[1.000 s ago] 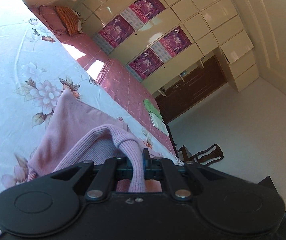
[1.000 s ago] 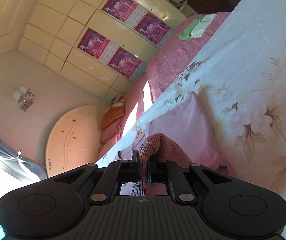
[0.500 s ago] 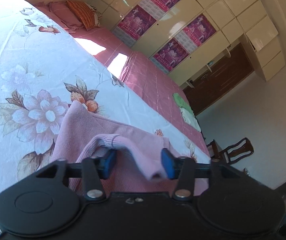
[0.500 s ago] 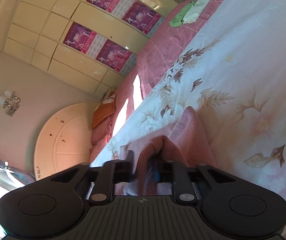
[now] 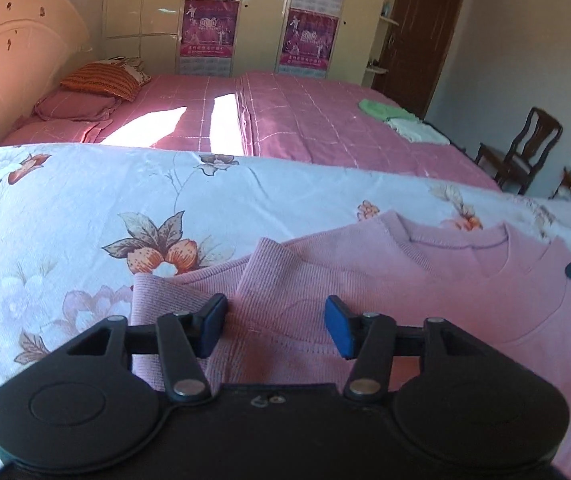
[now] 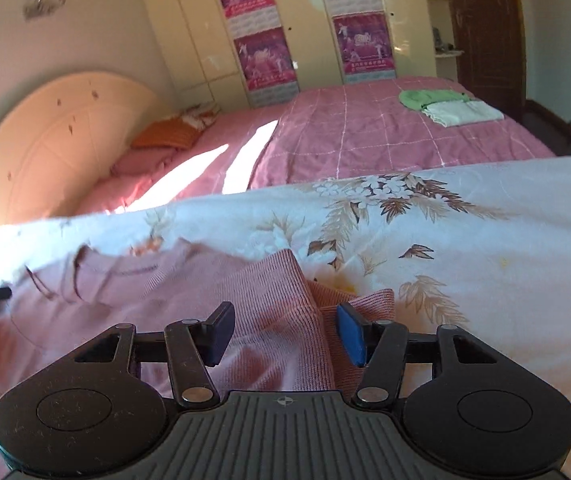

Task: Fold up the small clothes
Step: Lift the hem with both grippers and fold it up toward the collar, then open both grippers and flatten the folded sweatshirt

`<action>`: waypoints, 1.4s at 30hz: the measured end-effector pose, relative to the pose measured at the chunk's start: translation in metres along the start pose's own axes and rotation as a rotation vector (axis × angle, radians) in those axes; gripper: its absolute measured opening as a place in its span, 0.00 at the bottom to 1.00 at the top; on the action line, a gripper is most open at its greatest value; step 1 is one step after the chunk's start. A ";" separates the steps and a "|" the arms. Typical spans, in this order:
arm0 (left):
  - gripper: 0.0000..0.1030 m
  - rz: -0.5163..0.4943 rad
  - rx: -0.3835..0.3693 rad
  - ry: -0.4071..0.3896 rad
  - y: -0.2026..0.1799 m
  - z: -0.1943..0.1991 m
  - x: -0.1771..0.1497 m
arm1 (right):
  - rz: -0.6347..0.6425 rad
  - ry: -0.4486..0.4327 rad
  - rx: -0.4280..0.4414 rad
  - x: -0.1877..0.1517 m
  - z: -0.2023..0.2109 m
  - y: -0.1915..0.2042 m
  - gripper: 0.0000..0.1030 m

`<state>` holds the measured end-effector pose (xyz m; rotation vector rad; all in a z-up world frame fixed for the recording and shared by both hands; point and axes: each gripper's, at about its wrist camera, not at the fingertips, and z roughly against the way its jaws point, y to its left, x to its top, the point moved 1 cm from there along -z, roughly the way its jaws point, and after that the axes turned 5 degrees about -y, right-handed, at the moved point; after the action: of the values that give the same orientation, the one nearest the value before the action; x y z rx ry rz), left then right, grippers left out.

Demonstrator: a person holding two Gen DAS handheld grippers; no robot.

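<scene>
While one pink sweater (image 5: pixel 425 280) is spread flat on the floral sheet (image 5: pixel 65 208), its neckline is turned toward the far edge of that sheet and its long axis is laid across the view, with both sleeves folded in over the body. Two folded cloths, one green cloth (image 6: pixel 429 98) and one white cloth (image 6: pixel 461 112), are seen well beyond the sweater on the pink bed (image 6: pixel 365 140). Two grippers are counted. The left gripper (image 5: pixel 275 330) is held about half open and closing just above the sweater's left sleeve, nothing being pinched. The right gripper (image 6: pixel 283 332) is likewise half open and closing, a sleeve fold lying loose between its blue pads (image 6: pixel 351 334).
</scene>
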<state>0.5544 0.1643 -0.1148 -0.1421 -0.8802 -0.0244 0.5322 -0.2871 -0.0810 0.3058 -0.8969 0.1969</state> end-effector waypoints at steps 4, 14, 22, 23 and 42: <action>0.10 -0.001 0.014 -0.085 -0.005 0.014 -0.009 | 0.111 -0.052 -0.048 -0.015 -0.001 0.014 0.09; 0.09 0.163 0.075 -0.210 0.013 0.021 -0.001 | 0.005 -0.135 -0.125 -0.012 -0.014 -0.004 0.09; 0.16 0.170 0.088 -0.123 0.021 -0.008 -0.002 | 0.029 -0.107 -0.178 -0.019 -0.016 -0.003 0.09; 0.20 0.200 0.058 -0.123 0.027 -0.005 -0.003 | 0.043 -0.102 -0.181 -0.018 -0.016 -0.001 0.10; 0.74 -0.180 -0.031 -0.150 -0.113 0.053 -0.062 | 0.177 -0.051 0.060 -0.042 -0.013 0.113 0.50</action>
<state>0.4656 0.0571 -0.1166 -0.0943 -1.0411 -0.1971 0.4833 -0.1788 -0.1014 0.2883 -0.9703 0.3822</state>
